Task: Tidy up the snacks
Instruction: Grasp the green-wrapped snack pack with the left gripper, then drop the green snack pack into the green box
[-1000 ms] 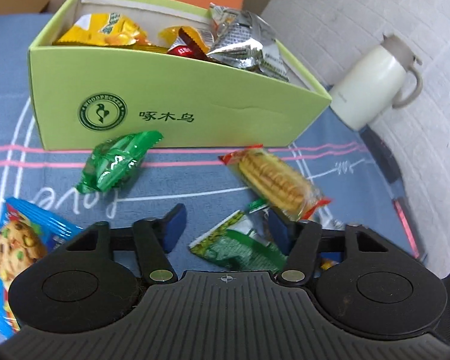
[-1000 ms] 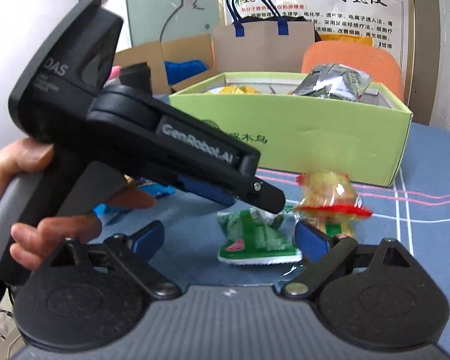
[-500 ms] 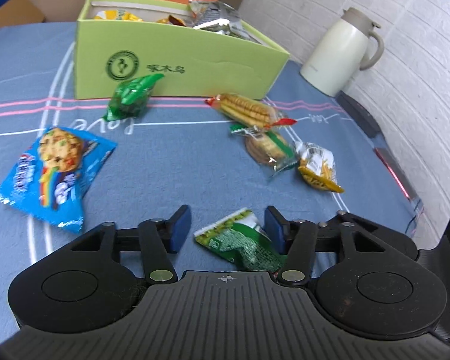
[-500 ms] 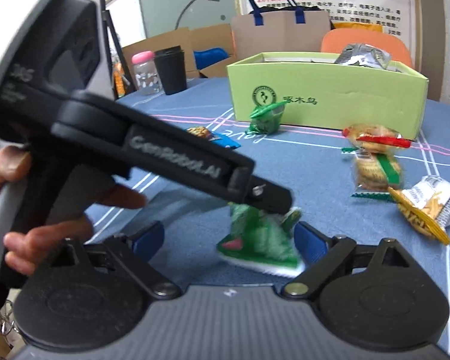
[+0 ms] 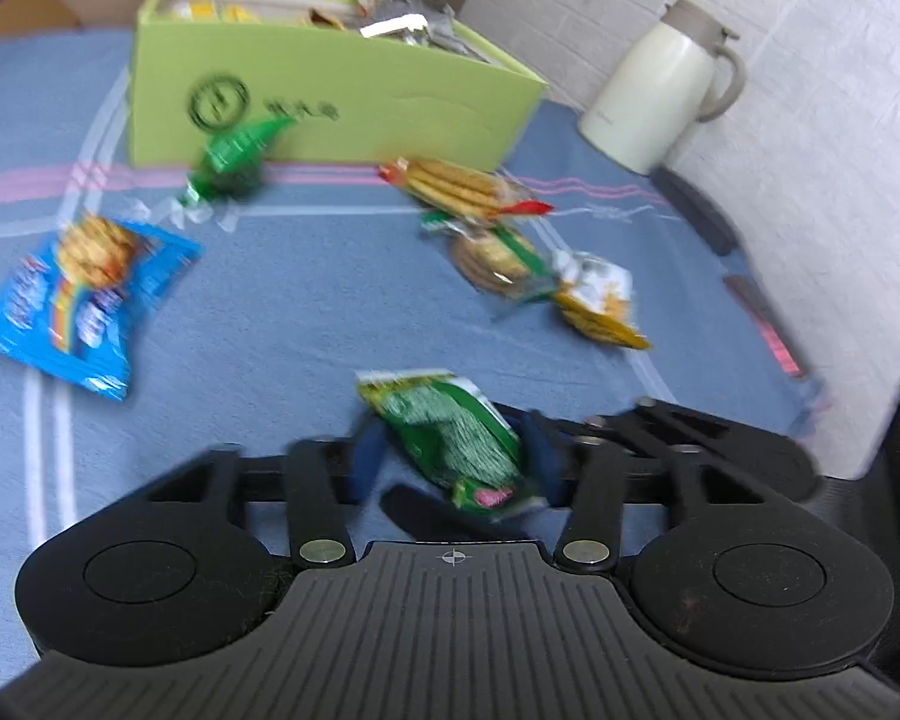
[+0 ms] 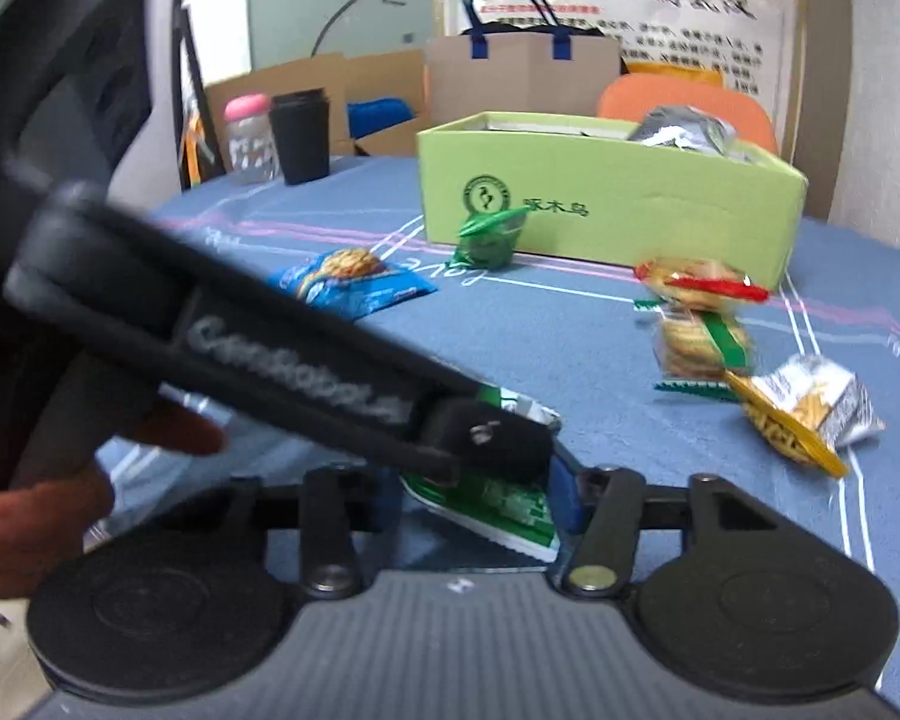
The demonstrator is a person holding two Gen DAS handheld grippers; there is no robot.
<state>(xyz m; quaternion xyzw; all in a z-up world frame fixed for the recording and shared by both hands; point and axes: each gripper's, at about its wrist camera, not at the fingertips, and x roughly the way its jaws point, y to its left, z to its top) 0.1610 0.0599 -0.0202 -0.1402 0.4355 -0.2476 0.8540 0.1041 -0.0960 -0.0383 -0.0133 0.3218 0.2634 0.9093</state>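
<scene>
Now both grippers clamp one green snack packet (image 5: 450, 438) low over the counter (image 5: 282, 324): left hand-held gripper (image 5: 453, 459) closing on it, right hand-held gripper (image 6: 480, 498) fully pinched. Grasp step; next, carry to the green box (image 5: 330, 90).

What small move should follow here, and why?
Probably lift the green foil snack packet off the blue tablecloth toward the light green cardboard box: the left gripper is closing on it, and the right gripper is shut on it.

lime-green box (image 5: 354, 90) — blue striped cloth (image 5: 270, 324)
</scene>
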